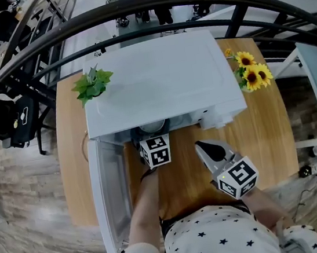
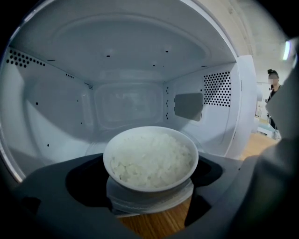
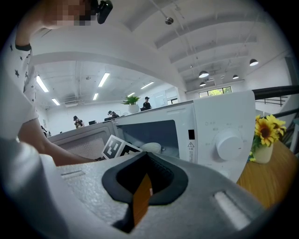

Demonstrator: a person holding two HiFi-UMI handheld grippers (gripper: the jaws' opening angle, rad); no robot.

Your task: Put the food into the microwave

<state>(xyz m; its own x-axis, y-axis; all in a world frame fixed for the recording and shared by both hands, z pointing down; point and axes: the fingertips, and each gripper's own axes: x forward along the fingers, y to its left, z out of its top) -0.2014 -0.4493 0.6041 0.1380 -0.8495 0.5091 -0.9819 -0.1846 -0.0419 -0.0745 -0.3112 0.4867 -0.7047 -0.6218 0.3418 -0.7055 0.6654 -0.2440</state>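
Now left gripper [image 2: 150,189] pinches one rice bowl [image 2: 149,161] before one microwave [image 1: 158,82]; right gripper [image 1: 204,149] closed.

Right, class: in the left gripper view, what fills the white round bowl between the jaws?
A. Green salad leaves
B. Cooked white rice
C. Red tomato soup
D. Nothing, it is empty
B: the white round bowl is heaped with white rice, in front of the open white microwave.

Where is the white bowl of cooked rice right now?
In the left gripper view, the white bowl of cooked rice is gripped in the left tongs, right at the open mouth of the white microwave oven, above the wooden table.
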